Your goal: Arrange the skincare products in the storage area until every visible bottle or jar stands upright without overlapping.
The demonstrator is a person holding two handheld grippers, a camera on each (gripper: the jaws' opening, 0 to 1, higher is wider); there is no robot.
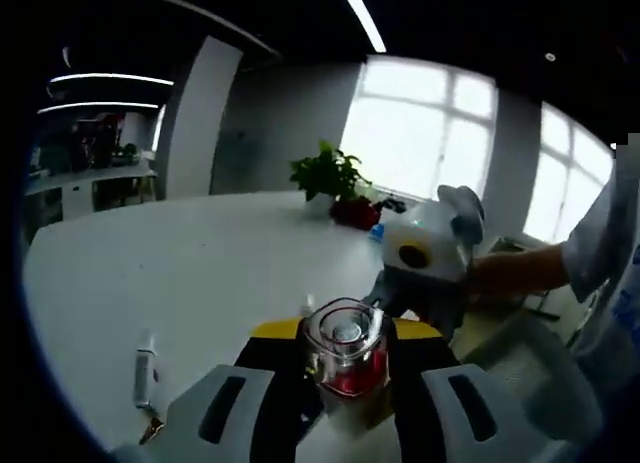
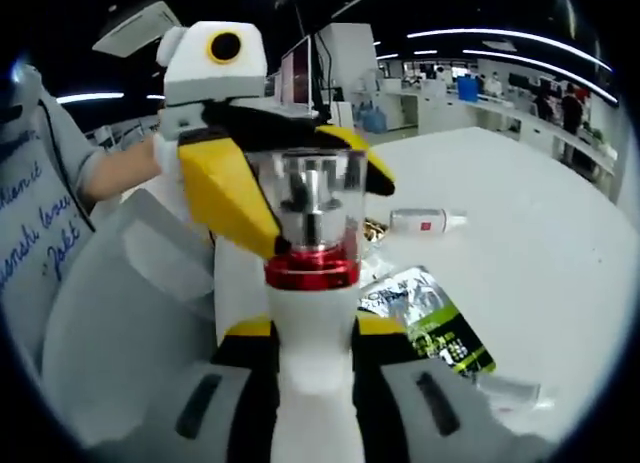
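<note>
A: Where is the bottle?

B: The bottle (image 2: 310,283), white with a red collar and clear cap, stands between the right gripper (image 2: 312,383) jaws, which grasp its body. The left gripper (image 1: 345,403) clenches the clear cap from the other side.

A: Anything else?

B: Beyond the right gripper, a small tube (image 2: 420,221) and a green sachet (image 2: 430,323) lie on the tabletop (image 2: 540,243). Past the left gripper sits a potted plant (image 1: 328,175).

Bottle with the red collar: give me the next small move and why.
Probably lower the bottle straight onto the white table and release: right tongs clamp its white body upright, left tongs pinch its clear cap, so it is held, not standing.
</note>
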